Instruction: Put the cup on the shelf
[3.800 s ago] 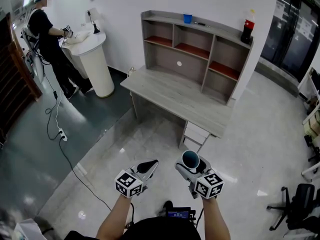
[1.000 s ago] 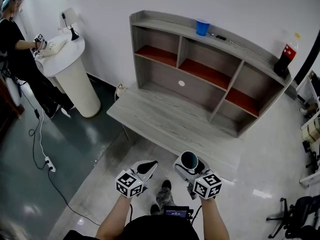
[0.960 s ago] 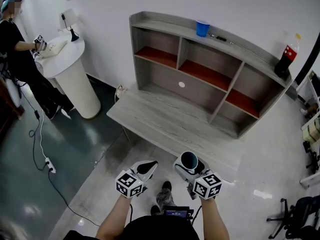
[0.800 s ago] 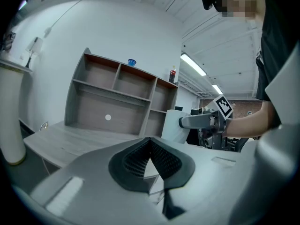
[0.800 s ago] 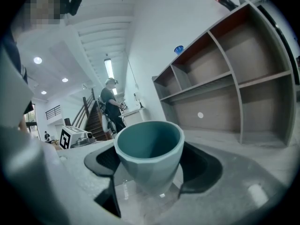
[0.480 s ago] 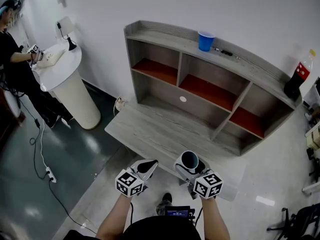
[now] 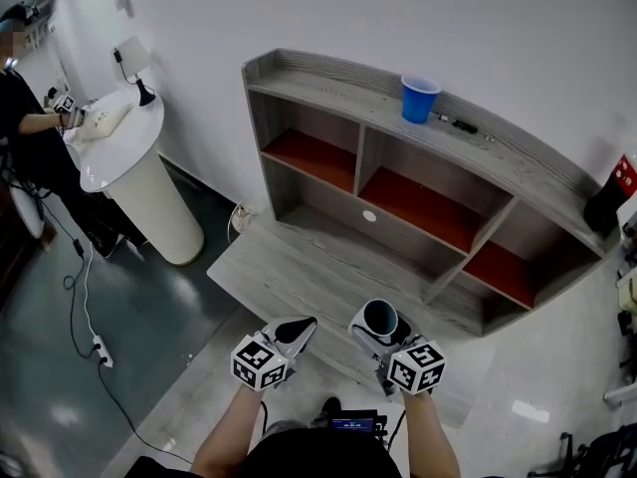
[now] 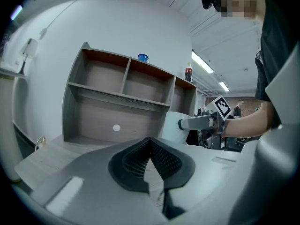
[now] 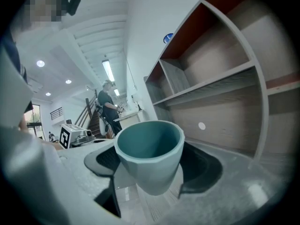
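— Right gripper [image 7: 382,329], what's it got?

— It's clamped on the teal cup [image 9: 149,163]. One dark pad sits on each side of the cup, which is upright with its mouth up and looks empty inside.

— Where's the cup relative to the shelf [image 7: 418,182]?

— Off it and in the air, over the near edge of the grey bench [image 7: 289,272]. The shelf stands at the back of that bench, against the white wall, well apart from the cup.

— And the left gripper [image 7: 296,329]?

— Its pads are pressed together with nothing between them. It's just beside the right one, at about the same height, and both point toward the shelf.

— What's on the shelf now?

— A blue cup [image 7: 419,99] stands upright on the top board, with a small dark pen-like thing [image 7: 460,123] near it, to its right. A dark bottle [image 7: 609,202] with a red label stands at the far right end, partly cut off by the frame. The compartments have red floors, and I see nothing in them.

— Anything else around?

— At the left there's a white pedestal stand [image 7: 144,187] with a small lamp [image 7: 133,61] on it. A person in black [image 7: 30,142] stands at it.
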A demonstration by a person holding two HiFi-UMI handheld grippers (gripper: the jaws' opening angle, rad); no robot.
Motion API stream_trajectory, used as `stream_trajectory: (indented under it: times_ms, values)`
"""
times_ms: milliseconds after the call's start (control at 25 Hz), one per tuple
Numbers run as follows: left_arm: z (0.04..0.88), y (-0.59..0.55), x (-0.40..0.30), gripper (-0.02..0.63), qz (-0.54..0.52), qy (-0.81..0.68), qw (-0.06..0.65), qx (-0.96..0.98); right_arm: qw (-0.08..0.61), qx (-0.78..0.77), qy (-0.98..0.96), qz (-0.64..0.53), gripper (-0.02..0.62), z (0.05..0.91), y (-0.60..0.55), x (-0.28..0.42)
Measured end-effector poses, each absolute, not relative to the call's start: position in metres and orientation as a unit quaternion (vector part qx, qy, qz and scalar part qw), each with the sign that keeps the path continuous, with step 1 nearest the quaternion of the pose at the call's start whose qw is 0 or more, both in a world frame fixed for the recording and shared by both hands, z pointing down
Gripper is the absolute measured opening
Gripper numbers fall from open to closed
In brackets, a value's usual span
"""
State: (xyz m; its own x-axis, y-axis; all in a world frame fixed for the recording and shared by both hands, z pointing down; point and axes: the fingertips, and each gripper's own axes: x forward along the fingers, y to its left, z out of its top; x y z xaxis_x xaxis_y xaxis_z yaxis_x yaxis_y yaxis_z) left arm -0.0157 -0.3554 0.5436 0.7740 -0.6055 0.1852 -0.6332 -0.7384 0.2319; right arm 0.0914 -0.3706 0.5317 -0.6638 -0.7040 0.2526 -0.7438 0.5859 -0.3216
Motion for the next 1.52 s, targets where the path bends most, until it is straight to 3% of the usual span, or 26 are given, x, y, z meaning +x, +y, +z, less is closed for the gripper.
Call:
stream_trajectory:
  times_ms: [1520]
  values:
    - [0.551, -0.415, -0.037, -0.009, 0.080, -0.330, 0.140, 0.930, 0.042, 0.417, -0.885, 0.203, 0.377, 0.519, -0.408, 0.062]
